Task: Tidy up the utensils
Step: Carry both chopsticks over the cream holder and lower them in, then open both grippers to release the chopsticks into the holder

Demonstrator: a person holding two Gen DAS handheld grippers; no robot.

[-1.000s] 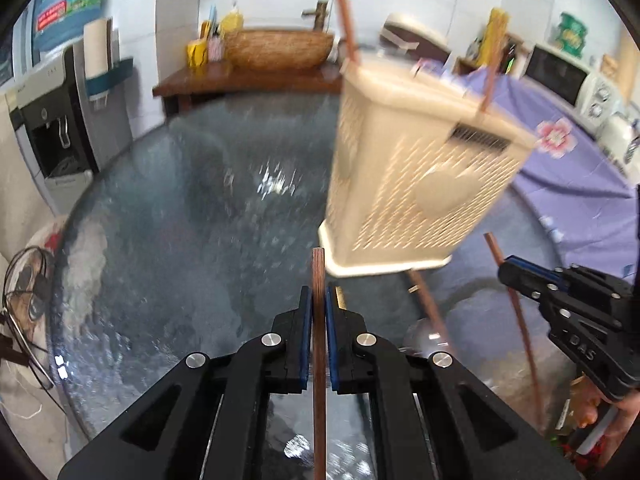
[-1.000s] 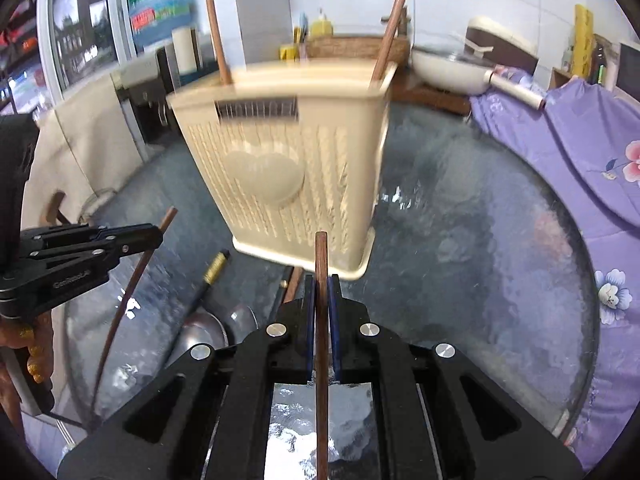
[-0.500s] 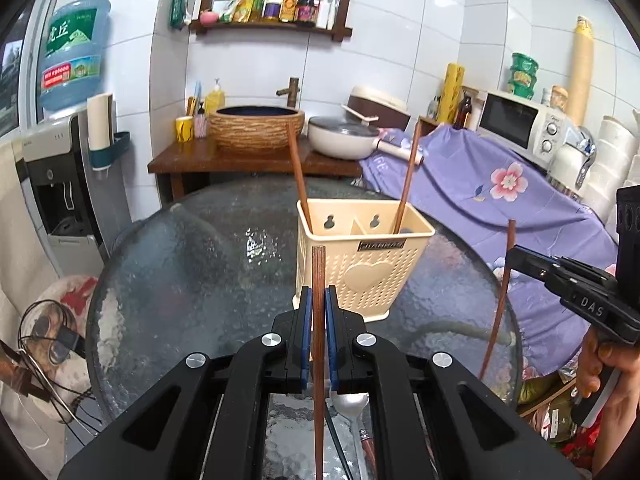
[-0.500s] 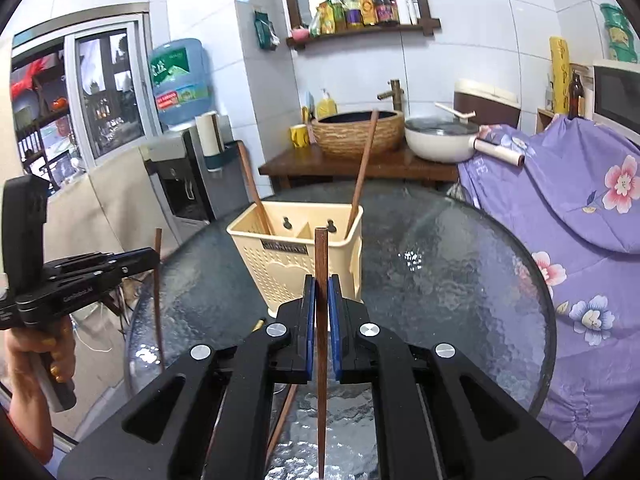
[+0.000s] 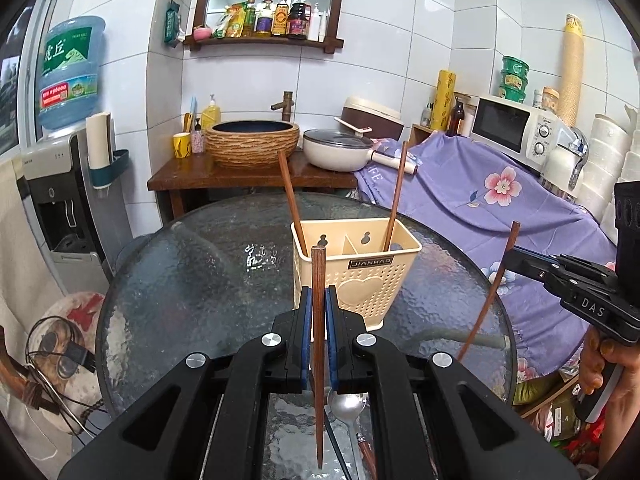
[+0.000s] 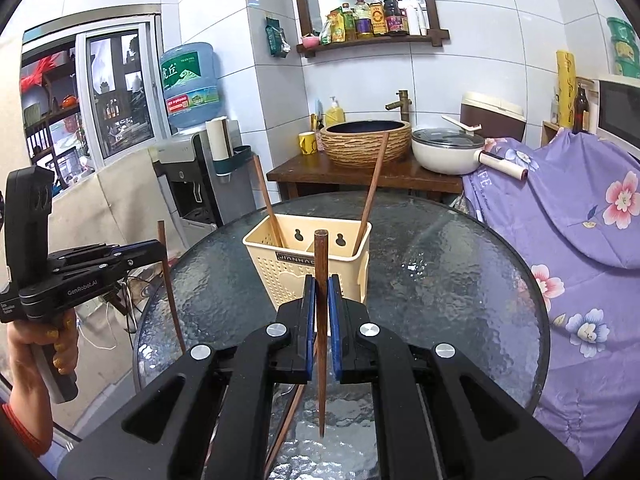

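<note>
- Chopsticks are what I am sorting: my left gripper [image 5: 319, 322] is clamped on one chopstick [image 5: 318, 360], held upright, its blunt end above the blue pads and its thin tip hanging below them over the glass table [image 5: 192, 280].
- My right gripper [image 6: 321, 320] is pinched tight on a second chopstick [image 6: 321, 332] in the same upright way; from the left camera that stick leans a little.
- The cream utensil holder [image 5: 356, 276] stands on the table straight ahead of both grippers, well apart from the tips I carry.
- It has two compartments, each already holding one chopstick [image 5: 290, 196] that leans outward.
- Below my left gripper a spoon [image 5: 347, 404] and a few other handles lie on the glass, not yet sorted.
- To do this step well, I judge I should lift each stick until its tip clears the holder's rim, then bring it over a compartment.
- I would keep the sticks vertical, steer away from the leaning ones, and lower before letting go.
- One gripper at a time seems safer, since the light holder could tip if nudged.
</note>
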